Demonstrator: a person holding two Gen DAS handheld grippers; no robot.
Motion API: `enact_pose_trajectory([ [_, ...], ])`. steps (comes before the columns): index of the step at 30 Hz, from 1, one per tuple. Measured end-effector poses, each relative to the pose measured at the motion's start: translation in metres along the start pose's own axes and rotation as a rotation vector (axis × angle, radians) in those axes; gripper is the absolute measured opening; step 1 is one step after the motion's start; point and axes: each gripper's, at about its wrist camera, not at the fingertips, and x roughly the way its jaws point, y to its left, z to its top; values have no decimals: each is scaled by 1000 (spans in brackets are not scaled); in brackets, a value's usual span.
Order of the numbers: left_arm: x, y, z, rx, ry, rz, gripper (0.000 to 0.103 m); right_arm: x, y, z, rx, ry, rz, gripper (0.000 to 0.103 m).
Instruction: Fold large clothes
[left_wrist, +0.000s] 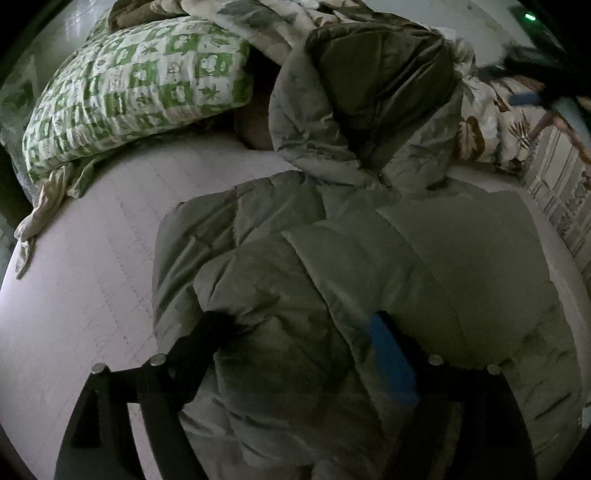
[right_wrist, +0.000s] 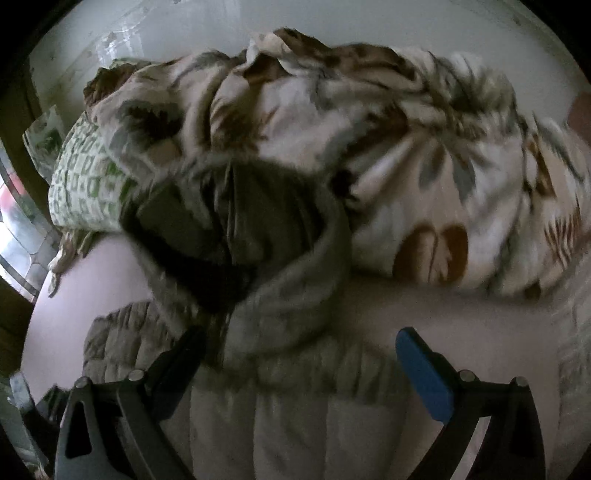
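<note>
From the left wrist: a grey-green puffer jacket (left_wrist: 369, 258) lies spread on the bed (left_wrist: 92, 258), hood (left_wrist: 369, 92) up against the pillow (left_wrist: 136, 92) and the leaf-print quilt (left_wrist: 480, 129). The left gripper (left_wrist: 295, 332) sits low over the near side, where a sleeve looks folded in across the body. Its jaws are spread wide, a puffy fold bulging between them; I'd call it released, the pads don't seem to be pinching. At the far right edge the right gripper (left_wrist: 535, 99) shows as a dark blur.

From the right wrist: the right gripper (right_wrist: 306, 354) hangs above the jacket (right_wrist: 295, 406), jaws open and empty, blue pad (right_wrist: 424, 373) clear of the cloth. The hood (right_wrist: 258, 240) lies ahead, the quilt (right_wrist: 406, 147) heaped behind it.

Looks like a side fold just set down. Next, I'd guess, the hood comes down over the body, or the other sleeve in; either needs a fresh grip on an edge.
</note>
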Motion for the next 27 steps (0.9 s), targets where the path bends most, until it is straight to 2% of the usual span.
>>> enact_pose_trajectory([
  [8, 4, 7, 1, 2, -1, -43, 88, 58, 6, 45, -67, -14, -45, 103],
  [15, 9, 18, 0, -52, 31, -96, 91, 77, 18, 57, -74, -63, -11, 101],
  [16, 9, 18, 0, -60, 32, -101, 91, 75, 20, 54, -72, -75, 0, 86],
  [17, 8, 18, 0, -66, 33, -102, 91, 73, 21, 52, -69, -82, -16, 54],
  [18, 6, 17, -1, -72, 34, -99, 91, 69, 22, 48, -61, -93, -44, 35],
  [20, 1, 14, -4, -74, 44, -93, 91, 58, 21, 40, -43, -100, -34, 23],
  [23, -12, 11, -6, -71, 50, -92, 91, 36, 29, 27, -70, -110, -28, 13],
  [27, -36, 12, -10, -87, 41, -96, 91, -7, 46, 2, -106, -130, 29, 10],
])
